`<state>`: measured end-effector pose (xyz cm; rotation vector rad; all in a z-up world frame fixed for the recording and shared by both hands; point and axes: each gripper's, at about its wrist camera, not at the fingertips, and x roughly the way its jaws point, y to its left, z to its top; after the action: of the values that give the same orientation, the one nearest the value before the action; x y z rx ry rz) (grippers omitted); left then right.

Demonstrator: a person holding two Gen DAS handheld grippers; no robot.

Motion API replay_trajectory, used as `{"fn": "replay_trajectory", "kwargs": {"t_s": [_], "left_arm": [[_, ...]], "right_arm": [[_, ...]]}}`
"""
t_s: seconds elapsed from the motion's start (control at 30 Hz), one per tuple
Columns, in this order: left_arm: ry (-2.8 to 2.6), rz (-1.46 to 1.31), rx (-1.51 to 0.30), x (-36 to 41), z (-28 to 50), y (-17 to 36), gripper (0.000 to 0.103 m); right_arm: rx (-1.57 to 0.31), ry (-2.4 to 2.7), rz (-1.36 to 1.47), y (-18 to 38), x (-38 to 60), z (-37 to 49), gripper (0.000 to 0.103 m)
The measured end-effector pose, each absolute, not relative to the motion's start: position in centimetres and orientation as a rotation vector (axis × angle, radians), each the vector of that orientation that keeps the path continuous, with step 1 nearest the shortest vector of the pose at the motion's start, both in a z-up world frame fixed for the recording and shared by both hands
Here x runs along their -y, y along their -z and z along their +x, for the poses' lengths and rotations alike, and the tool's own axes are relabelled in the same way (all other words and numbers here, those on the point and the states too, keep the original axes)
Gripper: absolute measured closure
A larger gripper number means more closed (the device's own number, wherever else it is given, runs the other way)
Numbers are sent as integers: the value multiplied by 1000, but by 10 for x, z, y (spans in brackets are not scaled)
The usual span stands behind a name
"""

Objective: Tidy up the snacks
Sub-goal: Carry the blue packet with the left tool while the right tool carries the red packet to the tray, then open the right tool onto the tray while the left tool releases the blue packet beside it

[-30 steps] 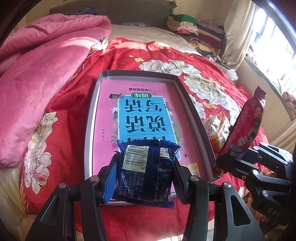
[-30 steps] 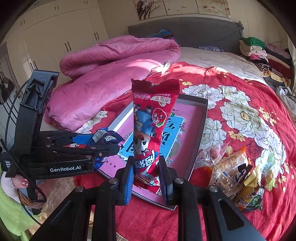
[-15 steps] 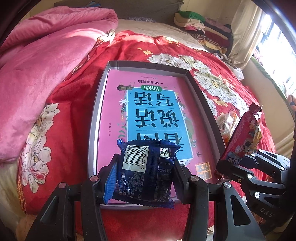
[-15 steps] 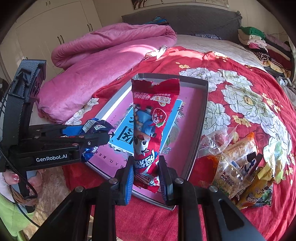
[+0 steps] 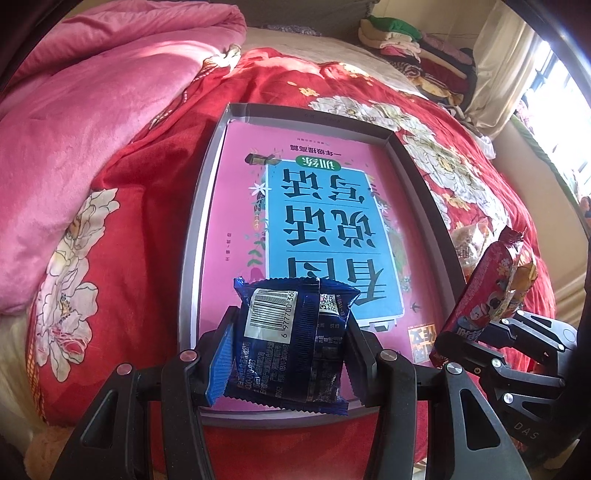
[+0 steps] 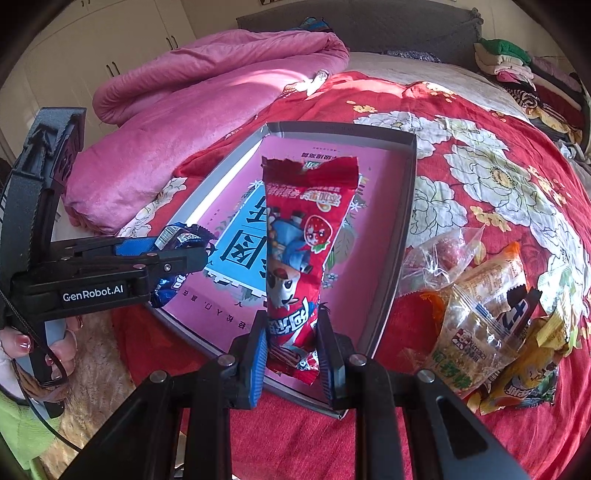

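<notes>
Dark blue crinkled snack packet (image 5: 291,343), white barcode showing, is pinched in the left gripper (image 5: 290,363) jaws above the grey tray's (image 5: 192,240) near end. Right gripper (image 6: 291,354) jaws pinch a tall red strawberry-print wafer packet (image 6: 303,251) upright over the tray's near corner.

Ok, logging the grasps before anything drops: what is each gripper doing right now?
Left gripper: shut on the dark blue snack packet.
Right gripper: shut on the red strawberry snack packet.

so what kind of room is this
A bedroom, by the look of it: the work goes on atop a bed with a red floral bedspread, a rolled pink quilt and a grey headboard.
</notes>
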<state>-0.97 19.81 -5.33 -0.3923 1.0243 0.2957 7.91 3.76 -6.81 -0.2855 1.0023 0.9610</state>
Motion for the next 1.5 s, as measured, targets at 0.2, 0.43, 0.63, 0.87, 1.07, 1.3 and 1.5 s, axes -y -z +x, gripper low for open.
{"fn": "replay_trajectory", "kwargs": {"t_s": [0.2, 0.43, 0.63, 0.87, 1.07, 1.3, 1.5], "left_arm": [[-294, -395, -1028, -198, -9, 56, 49], [-288, -392, -1015, -199, -7, 57, 49], [-291, -392, -1016, -199, -6, 58, 49], [-283, -393, -999, -199, -6, 56, 49], [-277, -388, -977, -198, -7, 51, 47], [-274, -403, -942, -200, -9, 45, 40], [-267, -421, -898, -202, -12, 37, 35]], "right_arm": [[-1032, -960, -300, 77, -40, 78, 78], [-1053, -962, -302, 81, -39, 78, 77], [-1050, -965, -289, 79, -38, 79, 77], [-1035, -969, -271, 73, -33, 78, 77], [-1006, -970, -247, 65, -26, 77, 71], [-986, -962, -235, 59, -23, 77, 68], [-970, -949, -225, 54, -20, 78, 66]]}}
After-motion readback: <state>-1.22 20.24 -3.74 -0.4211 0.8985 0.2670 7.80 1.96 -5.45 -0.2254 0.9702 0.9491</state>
